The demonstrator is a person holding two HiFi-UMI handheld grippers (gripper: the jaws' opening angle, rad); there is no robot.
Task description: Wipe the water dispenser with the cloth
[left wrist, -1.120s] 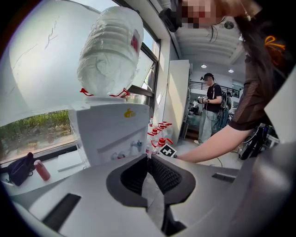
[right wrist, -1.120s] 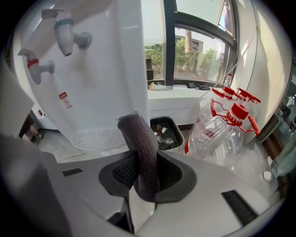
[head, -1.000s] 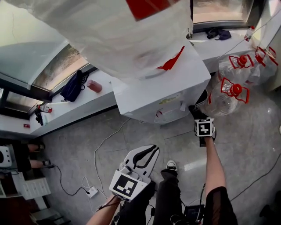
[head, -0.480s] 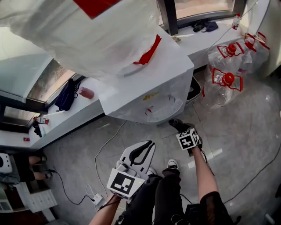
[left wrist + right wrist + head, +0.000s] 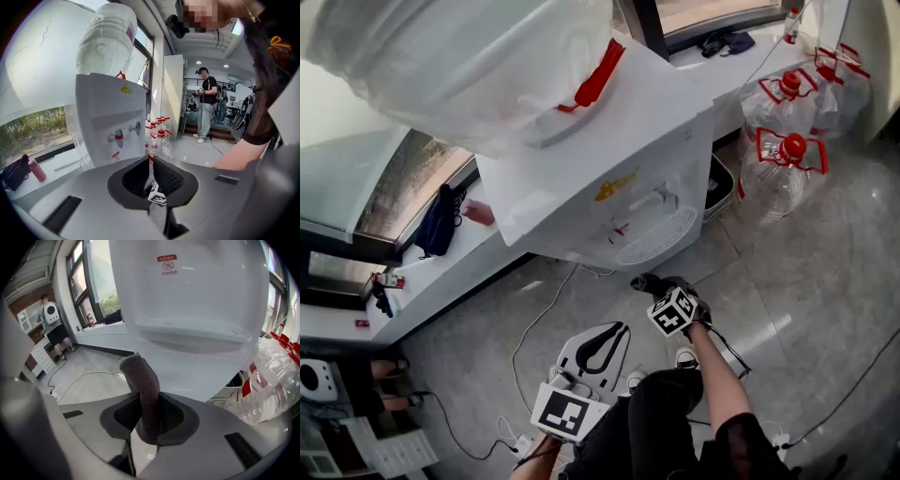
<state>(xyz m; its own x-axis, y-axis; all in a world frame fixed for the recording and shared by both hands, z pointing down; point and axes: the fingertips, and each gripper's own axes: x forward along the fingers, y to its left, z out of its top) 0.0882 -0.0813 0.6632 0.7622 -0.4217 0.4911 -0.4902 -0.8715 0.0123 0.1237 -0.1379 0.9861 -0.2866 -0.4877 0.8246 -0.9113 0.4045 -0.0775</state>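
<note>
Water dispenser (image 5: 666,122): white, inverted bottle (image 5: 469,66) mounted on top.
Spare water jugs (image 5: 783,159): red-capped, grouped on floor beside dispenser.
Left hand-held gripper (image 5: 151,174): jaws closed to narrow slit, nothing gripped, held low.
Right hand-held gripper (image 5: 149,417): clamped on cloth (image 5: 140,380).
Cloth: dark, folded, raised before dispenser's lower front; contact not discernible.
</note>
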